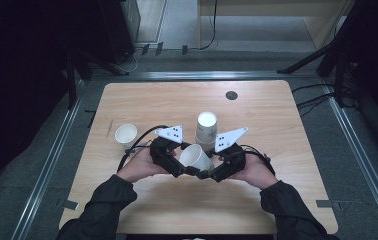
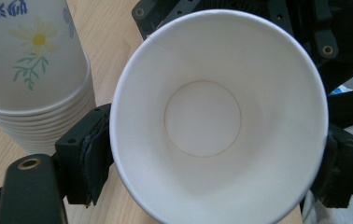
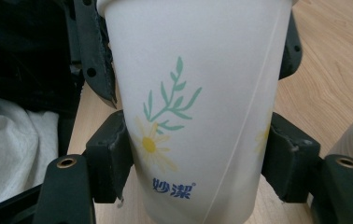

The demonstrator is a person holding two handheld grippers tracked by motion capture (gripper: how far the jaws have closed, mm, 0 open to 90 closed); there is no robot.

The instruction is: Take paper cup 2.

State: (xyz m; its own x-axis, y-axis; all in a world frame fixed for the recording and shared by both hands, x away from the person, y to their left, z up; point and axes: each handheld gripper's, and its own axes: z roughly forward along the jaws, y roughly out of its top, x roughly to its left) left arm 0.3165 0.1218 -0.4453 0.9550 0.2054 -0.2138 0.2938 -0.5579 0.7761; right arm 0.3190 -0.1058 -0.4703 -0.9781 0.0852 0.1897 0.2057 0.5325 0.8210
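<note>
Both grippers meet at the table's (image 1: 142, 100) near centre on one paper cup (image 1: 195, 156), tipped sideways. Right gripper (image 1: 212, 172) fingers clench its base; left gripper (image 1: 181, 167) fingers flank the rim, apparently released, likely mid-handover. The cup stack (image 1: 206, 131) stands just behind.

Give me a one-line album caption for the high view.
Two hand-held grippers, left and right, meet at a tilted paper cup before a cup stack.

We see a paper cup (image 1: 196, 157) between both grippers (image 1: 181, 170) (image 1: 208, 173), a cup stack (image 1: 206, 131) just beyond.
</note>
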